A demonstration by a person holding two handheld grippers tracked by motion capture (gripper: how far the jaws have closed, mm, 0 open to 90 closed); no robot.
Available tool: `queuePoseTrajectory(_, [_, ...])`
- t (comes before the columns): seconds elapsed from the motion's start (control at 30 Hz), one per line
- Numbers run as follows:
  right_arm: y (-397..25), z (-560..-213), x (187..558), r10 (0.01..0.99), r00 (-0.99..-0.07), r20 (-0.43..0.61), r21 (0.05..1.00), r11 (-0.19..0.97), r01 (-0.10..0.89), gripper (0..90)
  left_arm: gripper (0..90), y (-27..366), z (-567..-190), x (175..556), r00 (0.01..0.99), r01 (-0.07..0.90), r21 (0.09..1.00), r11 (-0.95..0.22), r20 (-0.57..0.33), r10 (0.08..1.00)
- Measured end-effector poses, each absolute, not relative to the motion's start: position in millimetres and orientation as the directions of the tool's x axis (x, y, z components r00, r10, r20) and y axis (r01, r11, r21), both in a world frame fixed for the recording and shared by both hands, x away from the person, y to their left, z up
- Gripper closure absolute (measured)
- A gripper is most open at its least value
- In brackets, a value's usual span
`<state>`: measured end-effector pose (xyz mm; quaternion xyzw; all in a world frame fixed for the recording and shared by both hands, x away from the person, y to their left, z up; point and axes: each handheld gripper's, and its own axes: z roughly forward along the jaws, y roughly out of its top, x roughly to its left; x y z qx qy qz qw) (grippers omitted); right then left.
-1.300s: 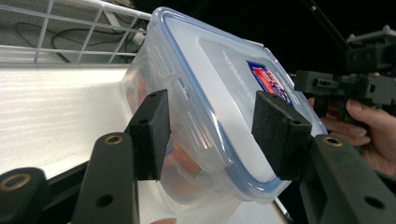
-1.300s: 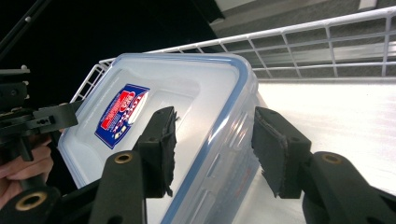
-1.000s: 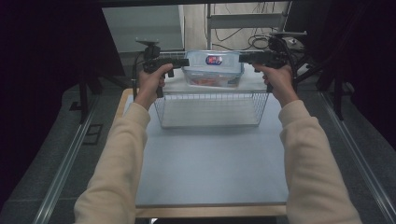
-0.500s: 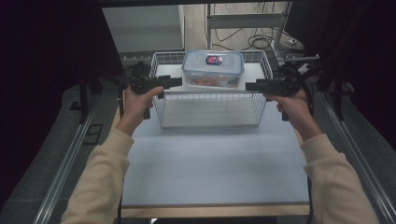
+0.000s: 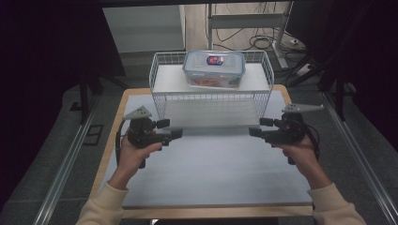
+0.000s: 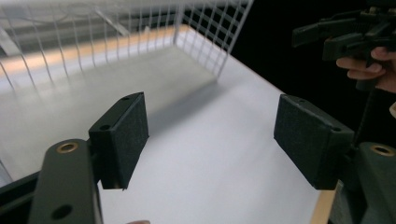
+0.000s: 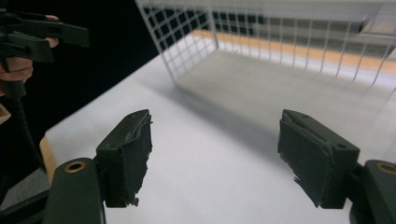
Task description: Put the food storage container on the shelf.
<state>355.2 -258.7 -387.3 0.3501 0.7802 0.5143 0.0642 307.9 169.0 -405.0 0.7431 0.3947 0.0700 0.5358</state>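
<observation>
both claws have drawn back from the basket since the earlier frames; the left claw (image 5: 174, 133) and right claw (image 5: 254, 131) now hover over the bare surface (image 5: 206, 173), jaws apart and empty. the lidded clear box (image 5: 214, 68) sits inside the wire basket (image 5: 164, 101), apparently placed, lid closed, something orange inside.

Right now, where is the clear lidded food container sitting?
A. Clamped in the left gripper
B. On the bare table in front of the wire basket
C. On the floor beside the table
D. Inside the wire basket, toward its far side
D. The high view shows the food container resting inside the wire basket, near its far wall, while the left gripper and right gripper are open in front of the basket, holding nothing.
</observation>
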Motion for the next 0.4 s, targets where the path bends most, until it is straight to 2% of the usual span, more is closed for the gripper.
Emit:
queuePoseTrajectory(0.13, [-261, -408, 345, 0.613, -0.749, 0.251, 0.839, 0.248, 0.484, 25.4, 24.0, 165, -427, 304, 0.669, 0.543, 0.83, -0.126, -0.337, 0.663])
queuePoseTrajectory(0.4, [-260, -413, 340, 0.621, -0.761, 0.188, 0.875, 0.245, 0.417, 19.3, 20.4, 163, -429, 304, 0.661, 0.538, 0.834, -0.122, -0.328, 0.675])
